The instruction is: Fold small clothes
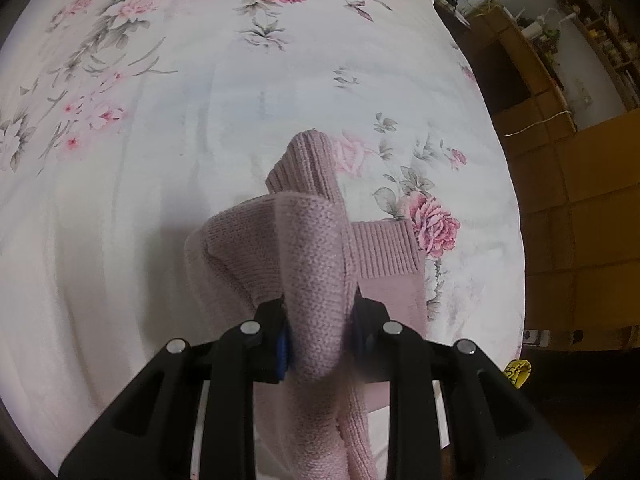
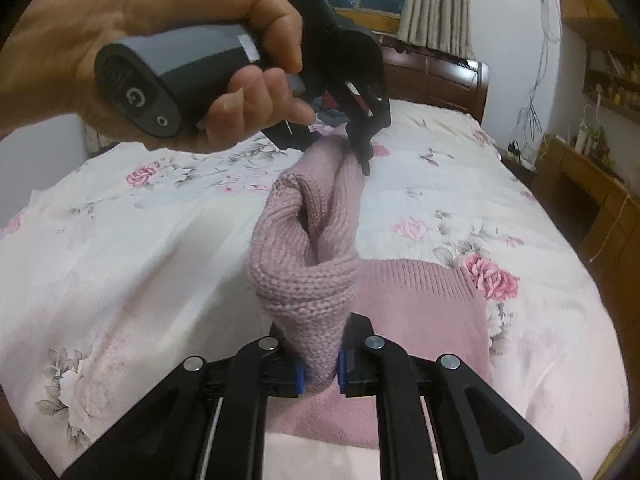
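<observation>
The left gripper [image 1: 318, 336] is clamped on a thick roll of the pink knit sweater [image 1: 316, 256], the wool bulging up between the blue pads [image 1: 282, 350] so that the right-hand pad is mostly buried and blurred behind it. The right gripper [image 2: 320, 372] is likewise pinched tight on a bunch of the same sweater [image 2: 308, 276], blue pads [image 2: 300, 378] pressing in on both sides, and what lies under the fingertips is hidden by the fabric. In the right wrist view the lifted part runs as a twisted rope away from this gripper, up and forward to the left gripper [image 2: 360, 148], whose fingertips vanish into the wool (only its black body and grey handle show, gripped by a hand [image 2: 160, 52]). So the raised fold's long axis runs between the two grippers, held above the bed, while the rest of the sweater lies flat on the floral bedsheet [image 2: 120, 248], its ribbed band [image 2: 416, 280] lying to the right. A ribbed cuff [image 1: 304, 164] sticks up beyond the left gripper; the garment's near portion is cut off beneath both rigs
</observation>
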